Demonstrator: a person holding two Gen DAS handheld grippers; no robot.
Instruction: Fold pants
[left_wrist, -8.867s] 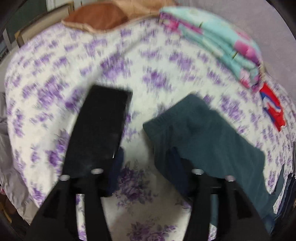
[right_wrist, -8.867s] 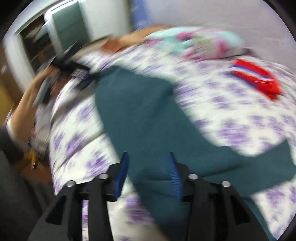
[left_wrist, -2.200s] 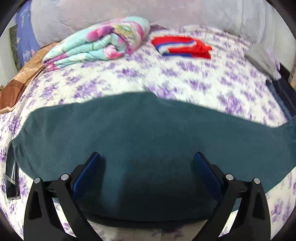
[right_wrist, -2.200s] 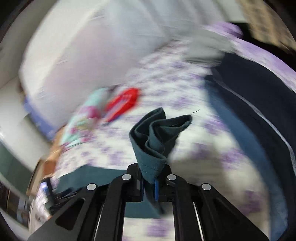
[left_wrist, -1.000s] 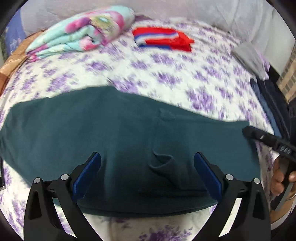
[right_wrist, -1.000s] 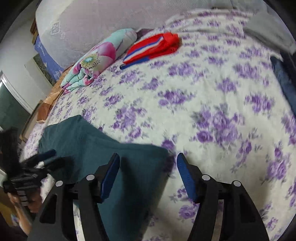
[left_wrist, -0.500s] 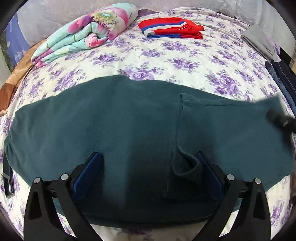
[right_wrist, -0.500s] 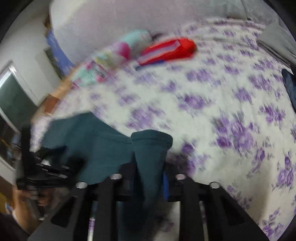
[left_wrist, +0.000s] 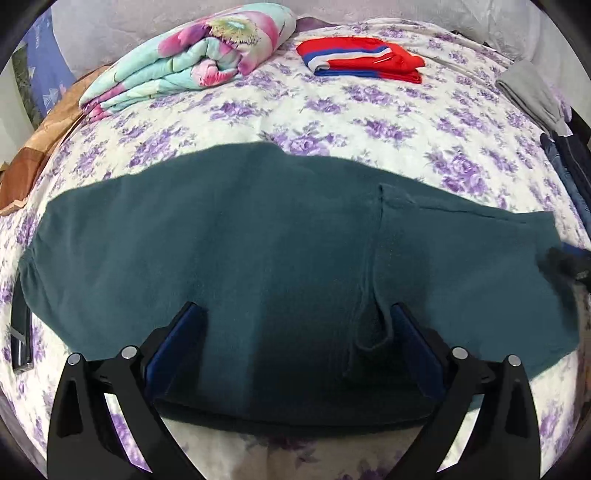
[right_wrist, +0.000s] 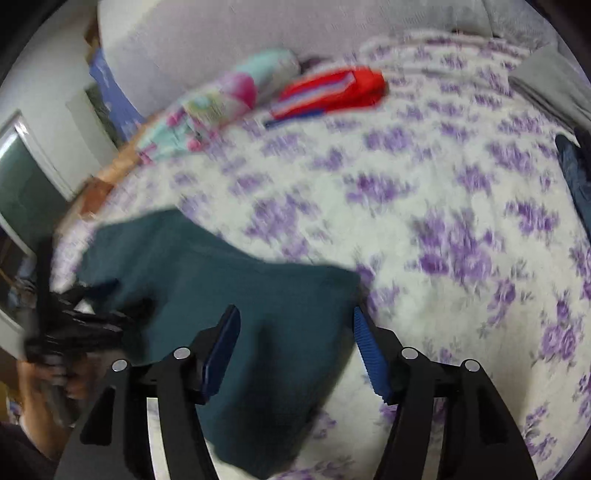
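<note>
Hovering both grippers wide open, holding nothing. The pants (left_wrist: 258, 251) lie flat on the bed (left_wrist: 369, 107), long axis running left to right across my left gripper (left_wrist: 291, 354). My right gripper (right_wrist: 295, 350) sits over the folded-in end, so it's closer for the next fold.

Pretty blurry shot, but the right tool (right_wrist: 295, 350) is spread wide open over the corner of the teal pants (right_wrist: 229, 295), which lie flat on the flowery bed (right_wrist: 461, 229). The left tool (right_wrist: 70, 325) is a dark smear at the pants' left edge, and a red garment (right_wrist: 332, 92) sits beside a rolled blanket (right_wrist: 214, 107) at the far side.
</note>
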